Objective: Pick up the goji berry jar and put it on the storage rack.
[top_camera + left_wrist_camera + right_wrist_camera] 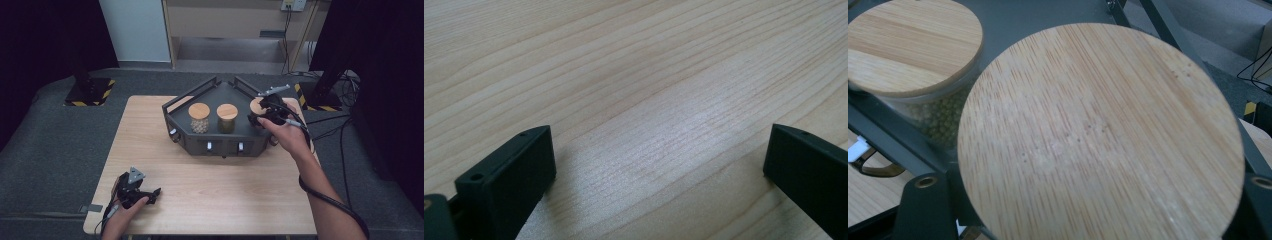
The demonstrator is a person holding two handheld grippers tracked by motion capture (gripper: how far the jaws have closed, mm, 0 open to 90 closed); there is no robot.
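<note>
1. Over on the right, the right gripper (261,116) sits at the right end of the dark rack (186,98), and its jaws are clamped on the sides of a jar (256,106) with a wooden lid.
2. From the right gripper view that round lid (1100,135) looms large, pale bamboo grain running across it, with a black jaw tip rising at each lower corner, one on either side of it.
3. That held jar is inside the rack, at the right-hand spot of a row of three.
4. Next to it stands the middle jar (227,118), lid on, with greenish contents; in the right gripper view its lid (910,45) sits at upper left and small green grains show through the glass beneath.
5. At the left of the row, a third jar (199,117) holds paler, rounder pieces, also capped in wood.
6. The rack rests on the far half of the wooden table (210,195), with small knobs along its front face.
7. Down at the near left corner, the left gripper (150,192) lies low over the table, well apart from the rack.
8. In the left gripper view its two black jaws stand wide apart with bare wood grain (649,100) between them, nothing held.
</note>
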